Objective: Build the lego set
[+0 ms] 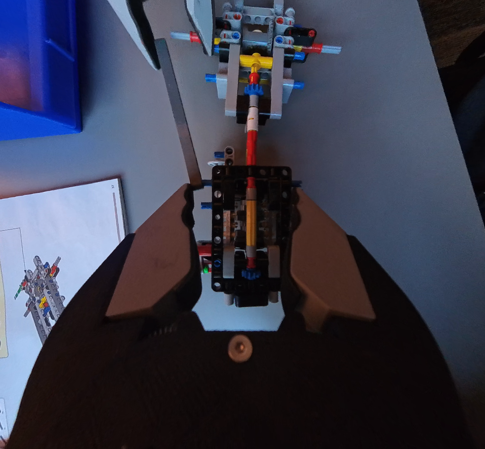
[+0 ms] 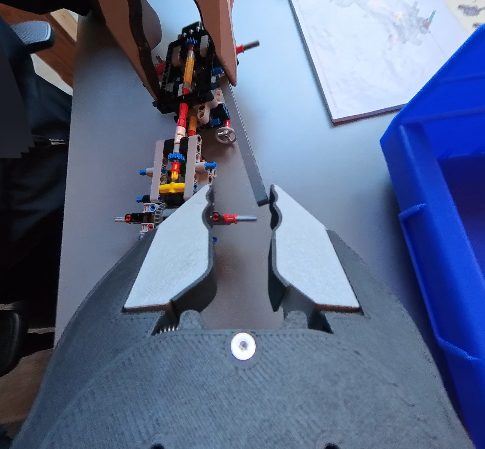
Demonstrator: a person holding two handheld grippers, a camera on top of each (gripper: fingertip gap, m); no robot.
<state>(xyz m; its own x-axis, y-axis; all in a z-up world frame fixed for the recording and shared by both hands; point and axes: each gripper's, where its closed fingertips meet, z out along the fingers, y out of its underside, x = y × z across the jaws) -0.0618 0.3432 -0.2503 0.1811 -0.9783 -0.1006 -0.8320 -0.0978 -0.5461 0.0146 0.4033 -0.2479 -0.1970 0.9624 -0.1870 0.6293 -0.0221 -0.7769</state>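
The black rectangular frame (image 1: pixel 250 229) of the multicoloured plastic brick chassis (image 1: pixel 256 61) on the grey desk (image 1: pixel 367 147) is clamped by the left tool (image 1: pixel 242 200). The right tool (image 2: pixel 240 200) is held apart beside a long grey beam (image 2: pixel 246 153), gripping nothing.

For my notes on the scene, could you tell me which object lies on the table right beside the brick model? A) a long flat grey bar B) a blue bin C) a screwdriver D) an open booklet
A: the long flat grey bar runs alongside the brick model, while bin and booklet sit farther off.
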